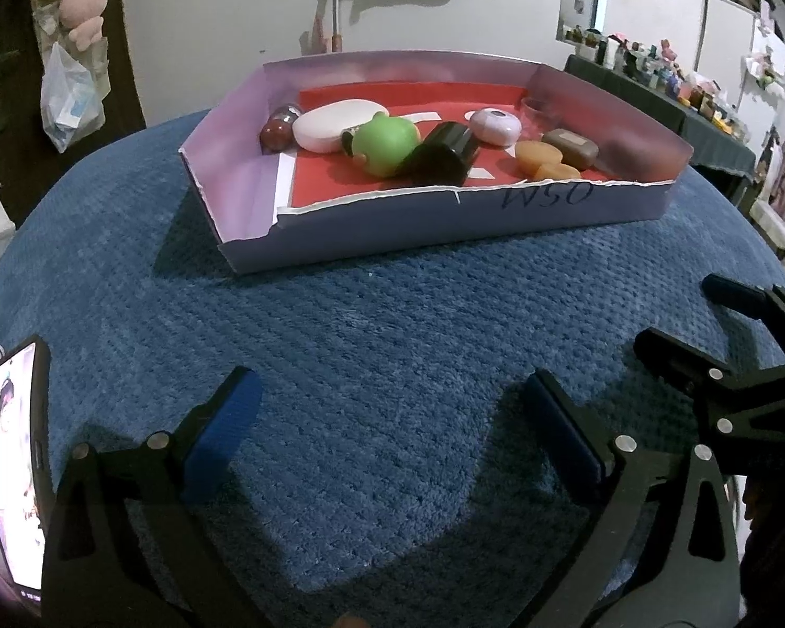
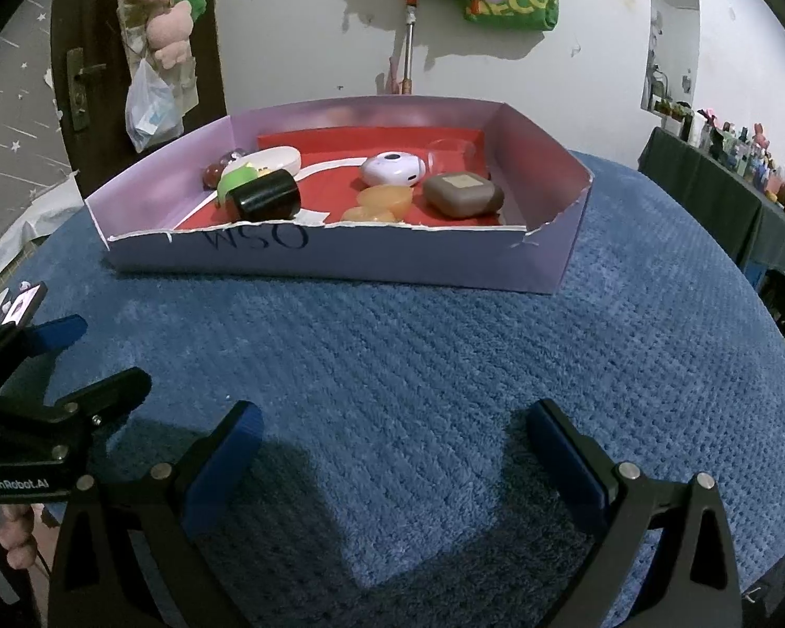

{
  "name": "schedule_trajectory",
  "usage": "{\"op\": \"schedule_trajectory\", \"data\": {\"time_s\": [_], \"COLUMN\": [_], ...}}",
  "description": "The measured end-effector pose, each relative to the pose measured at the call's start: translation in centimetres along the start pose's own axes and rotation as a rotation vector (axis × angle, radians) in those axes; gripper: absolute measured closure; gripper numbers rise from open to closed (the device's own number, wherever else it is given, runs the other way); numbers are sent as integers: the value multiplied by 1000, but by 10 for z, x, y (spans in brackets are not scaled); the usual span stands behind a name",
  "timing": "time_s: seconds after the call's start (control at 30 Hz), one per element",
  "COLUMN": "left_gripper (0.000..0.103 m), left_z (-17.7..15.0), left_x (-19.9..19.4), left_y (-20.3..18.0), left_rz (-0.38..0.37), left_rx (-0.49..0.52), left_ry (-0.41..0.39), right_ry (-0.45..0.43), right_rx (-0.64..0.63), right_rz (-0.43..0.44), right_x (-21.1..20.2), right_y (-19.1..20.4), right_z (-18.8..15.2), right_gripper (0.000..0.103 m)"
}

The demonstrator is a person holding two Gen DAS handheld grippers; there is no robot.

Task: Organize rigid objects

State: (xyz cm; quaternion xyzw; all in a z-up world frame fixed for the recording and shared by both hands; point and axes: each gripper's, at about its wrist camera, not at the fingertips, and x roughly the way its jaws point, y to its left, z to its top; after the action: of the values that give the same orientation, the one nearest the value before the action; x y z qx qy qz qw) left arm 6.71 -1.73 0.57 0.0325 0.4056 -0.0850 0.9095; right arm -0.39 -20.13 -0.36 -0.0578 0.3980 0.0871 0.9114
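Grippers hover side by side over the blue textured cloth, both pointing down and forward at the shallow cardboard tray ahead. Left gripper has its jaws spread wide, nothing between the blue pads, just bare cloth under them. Right gripper is the same story: jaws apart, empty, well short of the tray's torn near wall, which carries hand-written letters.

Everything rigid sits inside the tray on its red liner. Toward the left end there's a reddish-brown rounded piece, touching a white oval case. Just beside that, a green frog-shaped toy leans against a black cylinder lying on its side. Behind them, a pale lilac round case. Toward the right end, two orange translucent pieces sit close together, next to a brown rounded case, and a small clear cup stands near the back wall.

A phone with its screen lit lies at the cloth's left edge, well apart from the tray. In the right wrist view, fingers of the person's hand show below the left gripper's body.
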Motion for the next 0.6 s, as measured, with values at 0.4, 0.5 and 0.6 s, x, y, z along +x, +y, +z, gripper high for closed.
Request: {"op": "schedule_trajectory", "data": {"time_s": [0.4,0.5,0.6], "left_gripper": [0,0,0], "left_z": [0,-1,-1], "left_x": [1,1,1], "left_y": [-1,-1,-1], "left_rz": [0,0,0], "left_rx": [2,2,3], "left_ry": [-4,-9,-14], "right_ry": [-10,-14,-20], "right_rx": [-6,-7,-7], "right_rz": [-6,-8,-8], "right_x": [0,1,1], "right_y": [2,2,2], "right_z": [-2,-2,-3], "right_gripper": [0,0,0]}}
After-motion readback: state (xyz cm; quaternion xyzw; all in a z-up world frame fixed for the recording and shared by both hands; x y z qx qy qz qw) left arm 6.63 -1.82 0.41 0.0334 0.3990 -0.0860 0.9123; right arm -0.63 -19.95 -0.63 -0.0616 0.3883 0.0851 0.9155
